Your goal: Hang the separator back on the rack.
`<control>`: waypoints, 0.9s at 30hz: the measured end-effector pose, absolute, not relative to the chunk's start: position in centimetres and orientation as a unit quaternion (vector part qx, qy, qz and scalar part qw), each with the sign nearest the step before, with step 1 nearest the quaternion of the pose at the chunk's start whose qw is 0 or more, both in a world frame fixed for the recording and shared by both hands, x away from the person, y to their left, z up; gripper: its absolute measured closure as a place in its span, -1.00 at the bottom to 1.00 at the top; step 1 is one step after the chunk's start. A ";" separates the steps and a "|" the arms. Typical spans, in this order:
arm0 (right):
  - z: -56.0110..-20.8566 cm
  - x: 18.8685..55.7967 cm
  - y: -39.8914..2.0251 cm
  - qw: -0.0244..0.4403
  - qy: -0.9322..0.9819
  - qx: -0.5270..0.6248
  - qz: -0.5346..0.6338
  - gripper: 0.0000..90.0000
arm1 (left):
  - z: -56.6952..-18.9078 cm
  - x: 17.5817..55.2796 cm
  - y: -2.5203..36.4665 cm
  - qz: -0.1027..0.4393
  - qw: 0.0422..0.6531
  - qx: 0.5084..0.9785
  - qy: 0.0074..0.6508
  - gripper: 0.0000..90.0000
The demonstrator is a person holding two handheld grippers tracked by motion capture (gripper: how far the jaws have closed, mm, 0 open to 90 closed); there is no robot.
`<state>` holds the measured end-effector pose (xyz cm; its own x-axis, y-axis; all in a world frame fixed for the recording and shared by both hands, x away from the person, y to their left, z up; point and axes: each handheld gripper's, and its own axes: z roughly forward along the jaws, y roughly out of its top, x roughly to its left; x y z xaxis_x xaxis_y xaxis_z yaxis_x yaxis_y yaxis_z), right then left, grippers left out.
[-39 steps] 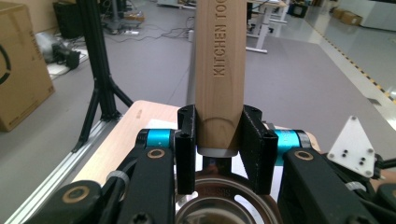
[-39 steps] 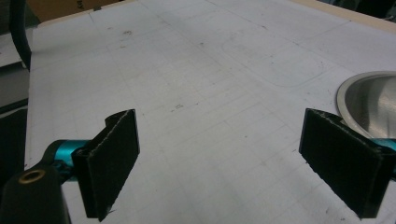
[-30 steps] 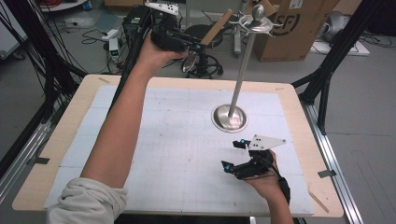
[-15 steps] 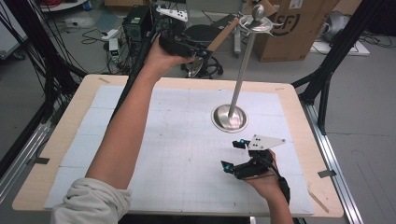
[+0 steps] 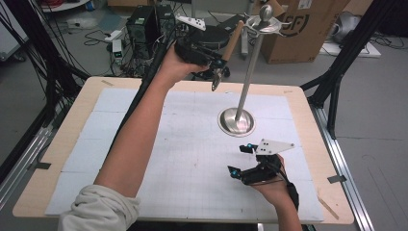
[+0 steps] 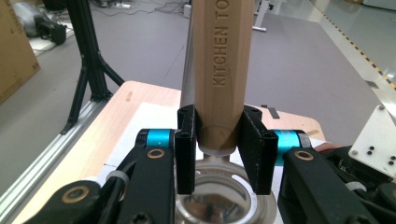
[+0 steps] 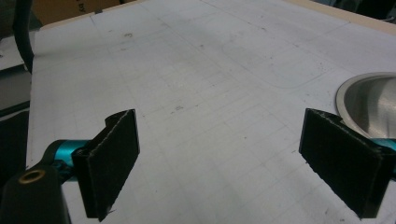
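- Surroundings: a tall steel utensil stand with a round mirror-bright base (image 5: 236, 121) rises from the far right part of the pale wooden table (image 5: 57, 144) covered with white gridded mats. Beyond the far edge lie a brown cardboard box (image 5: 308, 33), black equipment cases (image 5: 149, 21) and cables on the grey floor. The stand's upright pole is just right of the held tool.
- Task object: a wooden-handled kitchen tool with a dark metal tip (image 5: 226, 53) is clamped in the left hand-held gripper (image 5: 211, 57), raised over the table's far edge. Its long axis runs slantwise, handle up and to the right towards the stand's top ring, dark tip down. In the left gripper view the handle (image 6: 222, 70), stamped "KITCHEN TO…", stands between the pressing pads.
- Right hand-held gripper (image 5: 243, 161): jaws spread wide with nothing between them, low over the near right mats.
- Change: the left hand-held gripper and tool have shifted right, nearer the pole; the right one is unmoved.
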<state>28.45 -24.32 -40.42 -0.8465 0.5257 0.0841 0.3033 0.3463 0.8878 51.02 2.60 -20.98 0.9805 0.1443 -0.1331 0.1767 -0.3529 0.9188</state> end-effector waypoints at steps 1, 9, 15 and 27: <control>-40.4 28.5 -24.3 0.109 0.813 0.255 0.512 -0.76 | -21.1 51.0 2.4 -0.016 0.559 0.824 0.097 0.53; -40.4 28.4 -24.3 0.107 0.813 0.255 0.512 -0.76 | -21.2 51.0 1.7 -0.019 0.556 0.826 0.095 0.53; -40.4 28.5 -24.4 0.109 0.813 0.256 0.512 -0.76 | -21.1 51.0 1.4 -0.015 0.551 0.829 0.093 0.53; -40.4 28.5 -24.4 0.109 0.812 0.256 0.513 -0.76 | -20.9 50.8 2.3 0.006 0.535 0.836 0.122 0.05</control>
